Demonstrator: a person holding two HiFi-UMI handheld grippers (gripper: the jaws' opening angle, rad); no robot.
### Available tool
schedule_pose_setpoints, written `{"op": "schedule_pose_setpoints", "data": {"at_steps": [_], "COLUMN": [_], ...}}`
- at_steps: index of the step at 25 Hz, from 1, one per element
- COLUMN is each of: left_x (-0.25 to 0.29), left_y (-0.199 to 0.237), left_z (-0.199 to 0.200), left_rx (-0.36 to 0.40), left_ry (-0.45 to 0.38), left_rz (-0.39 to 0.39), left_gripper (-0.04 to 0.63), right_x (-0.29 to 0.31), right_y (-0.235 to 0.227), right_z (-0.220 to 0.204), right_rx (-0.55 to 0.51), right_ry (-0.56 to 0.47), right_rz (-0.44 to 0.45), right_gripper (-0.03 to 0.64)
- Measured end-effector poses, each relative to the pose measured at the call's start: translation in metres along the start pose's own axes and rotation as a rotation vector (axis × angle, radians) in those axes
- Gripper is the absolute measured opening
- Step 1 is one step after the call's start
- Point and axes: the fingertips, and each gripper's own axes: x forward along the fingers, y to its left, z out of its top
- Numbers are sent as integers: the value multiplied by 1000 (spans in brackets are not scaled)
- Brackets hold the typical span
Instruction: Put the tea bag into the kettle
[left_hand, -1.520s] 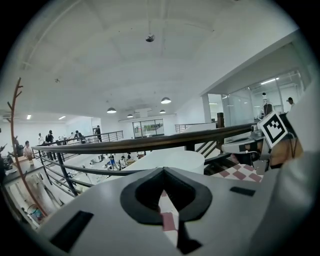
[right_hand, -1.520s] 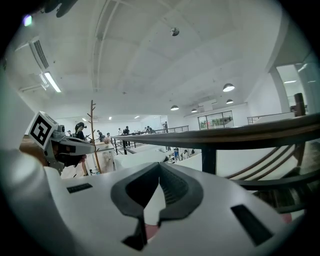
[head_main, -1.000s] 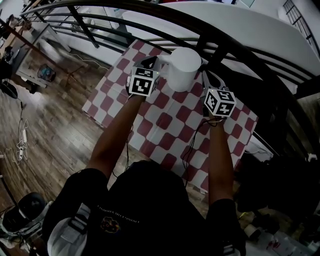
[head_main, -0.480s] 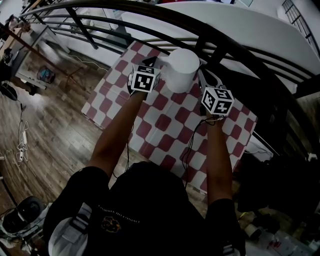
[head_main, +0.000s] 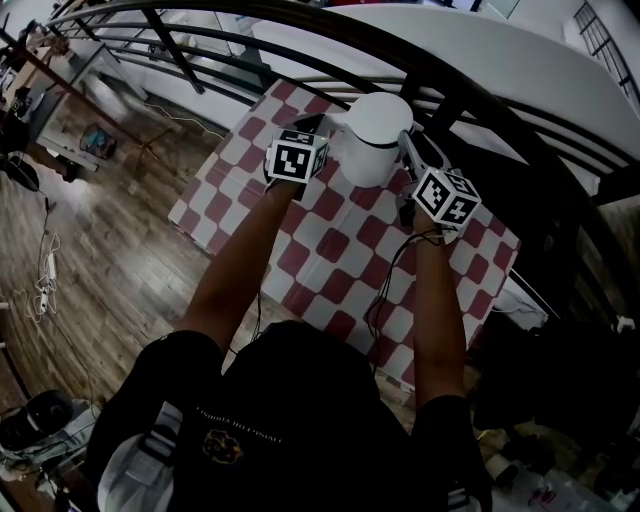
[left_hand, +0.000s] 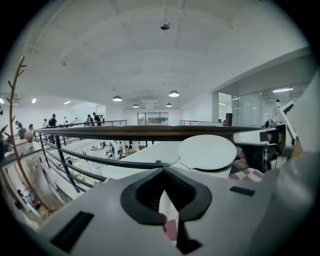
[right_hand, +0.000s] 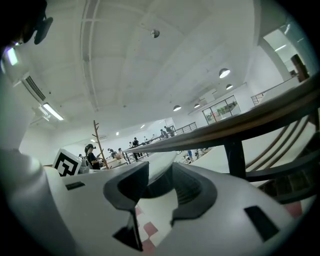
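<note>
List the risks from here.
The kettle stands near the table's far edge by the railing; a nudge from the left gripper could tip it off. Its lid looks shut, so nothing can go in. The right gripper has just been opening its jaws, nothing between them; no tea bag shows; it may have dropped.

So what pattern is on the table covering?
The checked table covering is red-and-white squares, clearest in the head view.

Smooth matt kettle (head_main: 372, 140) (plastic, seemingly); cloth table cover (head_main: 335, 255); wooden floor (head_main: 90, 270).

Even indoor brightness, fisheye edge distortion
</note>
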Motion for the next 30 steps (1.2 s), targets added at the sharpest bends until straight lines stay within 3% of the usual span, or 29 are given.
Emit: {"op": "schedule_pose_setpoints", "data": {"at_steps": [6,10,14,25,30], "left_x": [-1,-3,-5,-10,-12], "left_y": [-2,-3,0,3,1], "left_z": [-1,0,5,1,-1], "left_rx": [-5,16,71,71,0], "left_ry": [2,20,16,25,13], "left_rz": [0,16,43,43,13], "left_gripper": [2,2,2,2,2], "right_x": [2,9,25,17,10], "right_y": [26,71,114,113,110], "right_z": [22,47,46,37,30], "right_rx": [-24,-162,-307,-299,-294], "right_ry": [-55,-87,-52,-43,-38], "right_rz": [33,103,159,126,115], "right_gripper": [138,132,110,100,100]}}
